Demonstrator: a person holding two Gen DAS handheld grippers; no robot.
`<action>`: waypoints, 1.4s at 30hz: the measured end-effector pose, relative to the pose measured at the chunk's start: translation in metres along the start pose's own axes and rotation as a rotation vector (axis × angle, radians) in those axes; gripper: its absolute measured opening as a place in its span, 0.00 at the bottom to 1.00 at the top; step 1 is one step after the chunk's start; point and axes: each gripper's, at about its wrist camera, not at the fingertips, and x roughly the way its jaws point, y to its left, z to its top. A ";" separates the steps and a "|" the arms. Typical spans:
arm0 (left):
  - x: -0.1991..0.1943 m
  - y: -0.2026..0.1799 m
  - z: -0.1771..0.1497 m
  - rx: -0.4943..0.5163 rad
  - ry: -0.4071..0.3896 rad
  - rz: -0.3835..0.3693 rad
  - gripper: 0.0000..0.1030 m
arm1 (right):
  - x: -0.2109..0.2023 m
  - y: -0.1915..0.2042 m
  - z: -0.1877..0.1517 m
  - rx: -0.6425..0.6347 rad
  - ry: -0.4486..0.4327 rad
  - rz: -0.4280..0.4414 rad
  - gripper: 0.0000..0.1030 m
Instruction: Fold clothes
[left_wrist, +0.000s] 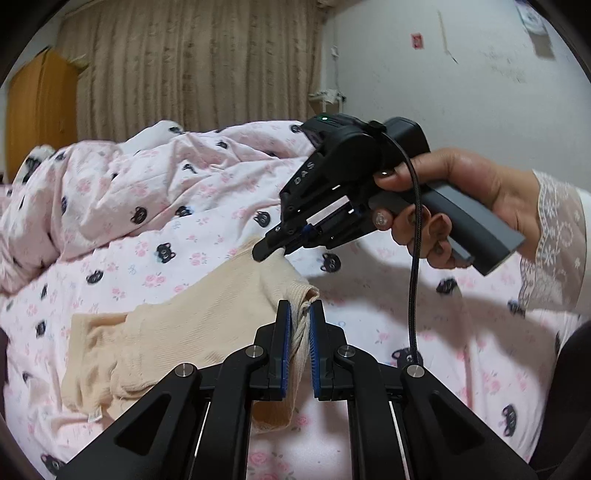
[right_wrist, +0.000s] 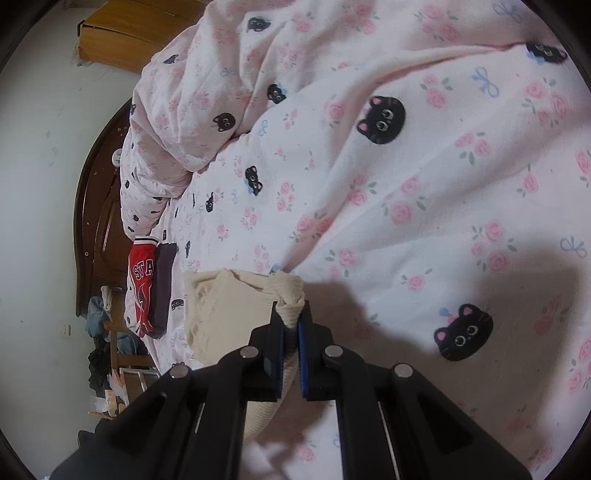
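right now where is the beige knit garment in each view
Left wrist: the beige knit garment lies lower left to centre, an edge pinched in the left tongs; the right tongs meet its far edge.
Right wrist: it sits lower centre-left, bunched in the right tongs.
Shared landmark: the cat-print sheet.

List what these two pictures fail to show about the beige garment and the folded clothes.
- Beige garment: its near edge, left wrist view, hidden behind the left gripper.
- Same garment, right wrist view: lower part hidden behind the right gripper.
- Red garment: lettering cut off by its fold.
- Dark garment beside it: too small to identify.
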 end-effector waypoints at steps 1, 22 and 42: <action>-0.003 0.004 0.000 -0.028 -0.006 0.000 0.07 | -0.001 0.005 0.001 -0.008 -0.001 -0.001 0.07; -0.061 0.140 -0.059 -0.638 -0.081 0.032 0.07 | 0.098 0.133 0.024 -0.107 0.152 -0.154 0.07; -0.062 0.176 -0.107 -0.838 0.009 0.104 0.10 | 0.172 0.172 0.034 -0.090 0.235 -0.285 0.31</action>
